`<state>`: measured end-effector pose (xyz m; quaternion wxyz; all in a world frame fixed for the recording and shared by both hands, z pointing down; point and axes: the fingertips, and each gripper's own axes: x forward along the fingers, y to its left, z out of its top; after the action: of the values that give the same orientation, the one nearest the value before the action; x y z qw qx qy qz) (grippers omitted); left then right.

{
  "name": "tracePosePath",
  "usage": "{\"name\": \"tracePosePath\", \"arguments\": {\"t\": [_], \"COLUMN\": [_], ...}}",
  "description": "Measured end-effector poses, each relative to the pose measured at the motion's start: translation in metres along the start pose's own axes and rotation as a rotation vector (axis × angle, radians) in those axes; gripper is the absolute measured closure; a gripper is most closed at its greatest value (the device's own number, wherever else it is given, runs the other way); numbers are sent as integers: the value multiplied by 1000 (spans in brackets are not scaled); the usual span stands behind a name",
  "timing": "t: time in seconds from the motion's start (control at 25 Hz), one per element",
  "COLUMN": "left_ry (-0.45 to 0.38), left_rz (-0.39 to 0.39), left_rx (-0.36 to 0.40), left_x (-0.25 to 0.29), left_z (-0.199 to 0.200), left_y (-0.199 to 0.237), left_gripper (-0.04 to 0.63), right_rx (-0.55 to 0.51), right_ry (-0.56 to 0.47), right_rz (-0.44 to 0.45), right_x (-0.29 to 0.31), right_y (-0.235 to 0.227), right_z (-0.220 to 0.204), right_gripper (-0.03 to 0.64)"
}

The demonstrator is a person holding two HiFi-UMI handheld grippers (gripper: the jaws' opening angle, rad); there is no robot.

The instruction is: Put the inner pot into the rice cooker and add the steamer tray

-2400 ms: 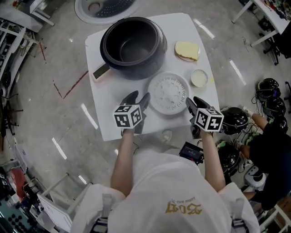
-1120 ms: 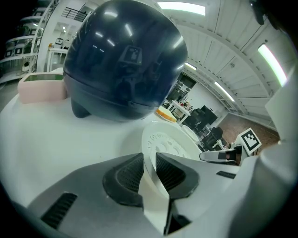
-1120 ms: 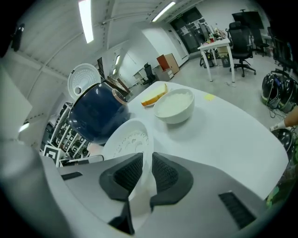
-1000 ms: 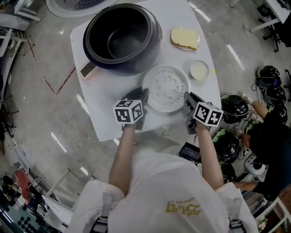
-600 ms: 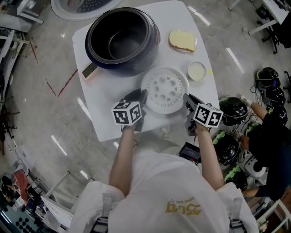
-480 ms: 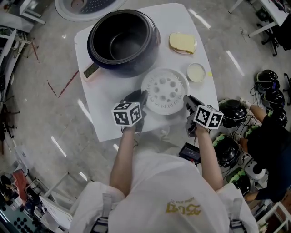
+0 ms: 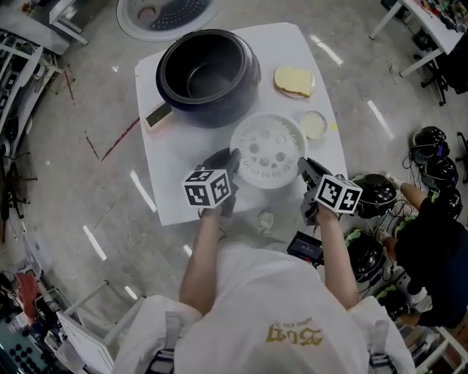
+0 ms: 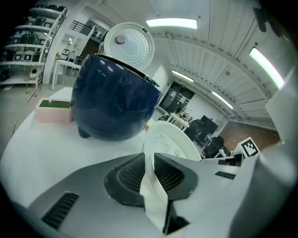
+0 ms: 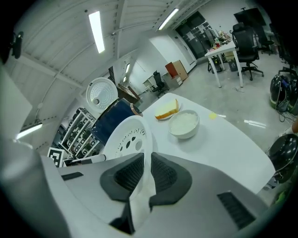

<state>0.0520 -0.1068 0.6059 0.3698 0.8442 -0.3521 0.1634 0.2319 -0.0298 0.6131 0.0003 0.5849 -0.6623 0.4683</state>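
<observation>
Pinching the white steamer tray [image 7: 268, 150] at opposite rim edges, the left tongs [image 7: 227, 158] and right tongs [image 7: 306, 167] are each clamping narrow on it and seemingly holding it just off the counter [image 7: 175, 182], near the rice cooker [image 7: 208, 118]. Doing this well is calling for level, even grips, carrying it flat and lowering it centred over the inner pot [image 7: 208, 77], which looks already seated. Bread plate [image 7: 295, 81] and small bowl [image 7: 315, 124] are sitting to the right with the open lid [image 7: 168, 13] behind, nothing blocking.

White short-sleeve top [image 7: 248, 292], gold print [image 7: 298, 334], grey shoulder straps [image 7: 170, 332]. Left hand-held gripper [image 7: 231, 156], right hand-held gripper [image 7: 303, 165]: grey, black-white marker cubes [image 7: 208, 188].
</observation>
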Motion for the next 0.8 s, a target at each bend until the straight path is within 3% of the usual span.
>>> {"name": "tracePosePath", "arguments": {"t": [0.8], "left_ry": [-153], "left_rz": [-1], "left_rx": [74], "left_x": [-51], "left_z": [52], "left_y": [-41], "left_gripper": [525], "right_rx": [-6], "right_ry": [-120], "right_rz": [122], "right_x": [-40], "right_y": [47], "right_z": [37], "right_gripper": [564]}}
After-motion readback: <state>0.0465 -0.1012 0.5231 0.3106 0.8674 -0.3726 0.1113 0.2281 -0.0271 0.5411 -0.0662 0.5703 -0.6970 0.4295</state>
